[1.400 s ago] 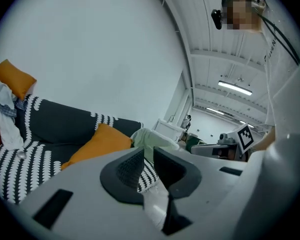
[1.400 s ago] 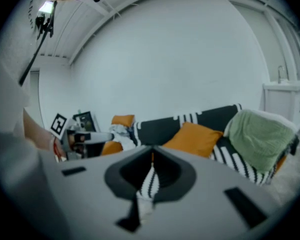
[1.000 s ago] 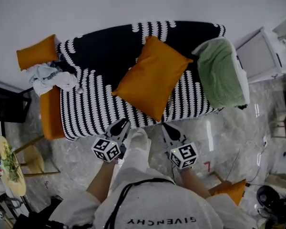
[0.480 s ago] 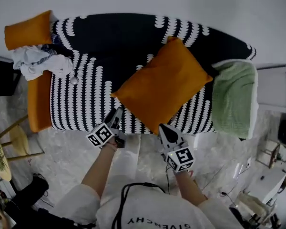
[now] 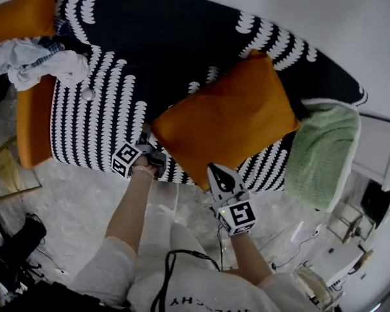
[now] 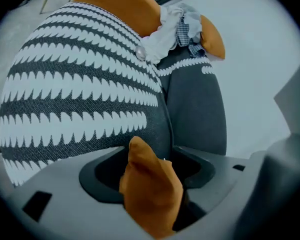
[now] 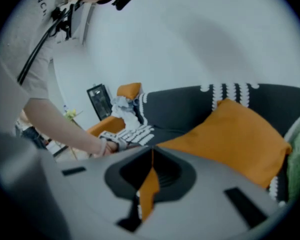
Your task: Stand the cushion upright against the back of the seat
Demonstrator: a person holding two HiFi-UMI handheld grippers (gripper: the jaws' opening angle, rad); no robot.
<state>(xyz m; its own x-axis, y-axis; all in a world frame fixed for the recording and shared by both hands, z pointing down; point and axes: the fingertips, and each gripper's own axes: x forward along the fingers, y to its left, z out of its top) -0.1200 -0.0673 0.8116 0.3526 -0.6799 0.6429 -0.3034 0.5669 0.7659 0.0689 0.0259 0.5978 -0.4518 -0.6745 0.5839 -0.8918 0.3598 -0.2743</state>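
Black-and-white patterned sofa (image 5: 104,109), orange cushion (image 5: 227,119) lying slantwise on its seat at the front edge, green blanket (image 5: 325,155) over one end, right gripper (image 5: 218,174) clenched on the cushion's edge, left gripper (image 5: 147,140) jaws just opened wide, cushion corner loose between them.

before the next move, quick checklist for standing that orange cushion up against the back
1. right gripper shut on the cushion at its near corner: ok
2. left gripper holding: not ok; its jaws have just been opening, and the cushion's other corner sits loose between them
3. cushion upright: not ok; it lies slanted, one corner toward the seat back
4. seat back bare behind the cushion: ok
5. green blanket apart from the cushion: cannot tell
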